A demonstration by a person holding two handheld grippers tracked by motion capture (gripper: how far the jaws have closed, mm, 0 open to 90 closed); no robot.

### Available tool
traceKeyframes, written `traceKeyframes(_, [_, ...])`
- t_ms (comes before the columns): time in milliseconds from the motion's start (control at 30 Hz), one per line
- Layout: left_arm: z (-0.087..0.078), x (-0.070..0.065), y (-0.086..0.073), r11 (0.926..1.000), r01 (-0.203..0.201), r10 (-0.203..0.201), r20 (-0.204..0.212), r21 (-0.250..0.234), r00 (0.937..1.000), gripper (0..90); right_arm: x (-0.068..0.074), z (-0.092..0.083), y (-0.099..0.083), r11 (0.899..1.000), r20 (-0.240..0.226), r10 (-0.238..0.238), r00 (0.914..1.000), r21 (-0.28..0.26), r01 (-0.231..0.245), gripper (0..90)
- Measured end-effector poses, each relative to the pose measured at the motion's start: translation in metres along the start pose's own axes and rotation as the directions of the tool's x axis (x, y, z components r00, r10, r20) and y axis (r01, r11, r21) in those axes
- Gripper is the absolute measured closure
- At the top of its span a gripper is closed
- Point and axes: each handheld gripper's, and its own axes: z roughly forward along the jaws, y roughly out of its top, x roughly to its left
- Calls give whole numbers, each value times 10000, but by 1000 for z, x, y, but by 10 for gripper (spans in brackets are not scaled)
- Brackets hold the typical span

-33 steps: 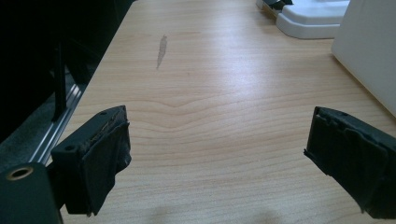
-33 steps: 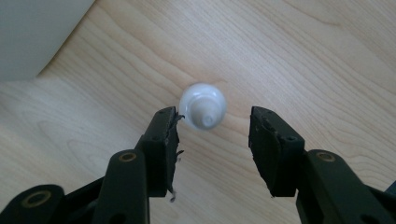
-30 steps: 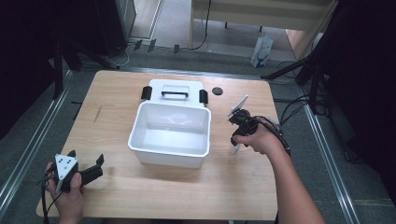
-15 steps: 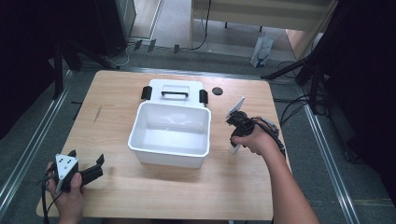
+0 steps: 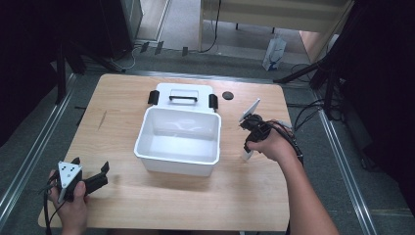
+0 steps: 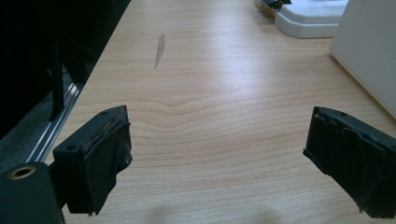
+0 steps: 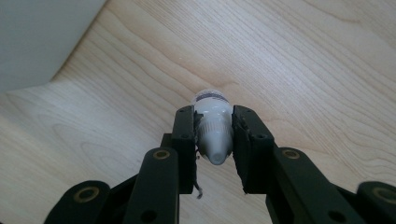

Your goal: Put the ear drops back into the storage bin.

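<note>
Right gripper view: padded black fingers clench a small rounded white bottle; left gripper spread wide.

Lid behind bin, touching.

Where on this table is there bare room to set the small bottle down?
Free: the left strip between the table edge and the white bin, and the front strip between both hands. Crowded: the back, where the lid sits against the bin beside a black disc.
</note>
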Motion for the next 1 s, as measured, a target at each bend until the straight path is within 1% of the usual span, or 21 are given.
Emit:
traceKeyframes(67, [0,0,0,10000,14,-14,-3,8,10000,76,1,-6,0,10000,-75,-40,10000,-5,40,720])
traceKeyframes(133, [0,0,0,10000,-14,14,-1,13,10000,76,1,-11,1,9998,-117,-198,9997,-102,197,720])
traceKeyframes(167, [0,0,0,10000,-14,14,-1,13,10000,76,1,-11,1,9998,-117,-198,9997,-102,197,720])
traceKeyframes(267, [0,0,0,10000,-20,20,10,14,10000,76,3,-20,2,9994,-92,-320,9994,-130,319,720])
traceKeyframes(300, [0,0,0,10000,-21,21,6,15,10000,76,5,-26,3,9989,-97,-398,9992,-250,395,720])
traceKeyframes(367, [0,0,0,10000,5,-5,-8,27,10000,76,8,-33,4,9986,-46,-445,9990,-296,444,720])
traceKeyframes(467, [0,0,0,10000,-2,2,-1,30,10000,76,11,-41,7,9981,-27,-507,9987,-345,506,720])
traceKeyframes(500, [0,0,0,10000,-2,2,-1,30,10000,76,11,-41,7,9981,-27,-507,9987,-345,506,720])
traceKeyframes(533, [0,0,0,10000,3,-3,0,25,10000,76,13,-47,9,9974,-9,-627,9980,-343,626,720])
traceKeyframes(600, [0,0,0,10000,-5,5,2,11,10000,76,16,-54,10,9971,-24,-653,9979,-400,652,720])
traceKeyframes(633, [0,0,0,10000,-13,13,12,16,10000,76,16,-54,10,9971,-24,-653,9979,-400,652,720])
traceKeyframes(667, [0,0,0,10000,-19,19,-11,13,10000,76,18,-60,12,9959,-32,-744,9972,-512,741,720])
traceKeyframes(700, [0,0,0,10000,-19,19,-11,13,10000,76,18,-60,12,9959,-32,-744,9972,-512,741,720])
traceKeyframes(733, [0,-1,0,10000,-34,34,-23,-1,10000,76,20,-66,13,9949,-125,-797,9967,-630,788,720])
traceKeyframes(767, [0,-1,0,10000,-34,34,-23,-1,10000,76,20,-66,13,9949,-125,-797,9967,-630,788,720])
traceKeyframes(800, [0,-1,0,10000,-74,74,-14,24,10000,76,23,-73,15,9946,-191,-815,9965,-666,800,720])
traceKeyframes(833, [0,-1,0,10000,-71,71,-21,30,10000,76,23,-73,15,9946,-191,-815,9965,-666,800,720])
traceKeyframes(867, [0,-1,0,10000,-85,85,-24,31,10000,76,25,-80,17,9938,-208,-851,9962,-730,834,721])
traceKeyframes(900, [0,-1,0,10000,-85,85,-24,31,10000,76,25,-80,17,9938,-208,-851,9962,-730,834,721])
traceKeyframes(967, [0,-1,0,10000,-77,77,-27,28,10000,76,27,-85,18,9930,-231,-914,9955,-779,893,721])
traceKeyframes(1000, [0,-1,0,10000,-74,74,-23,23,10000,76,30,-91,21,9921,-433,-1004,9940,-800,967,721])
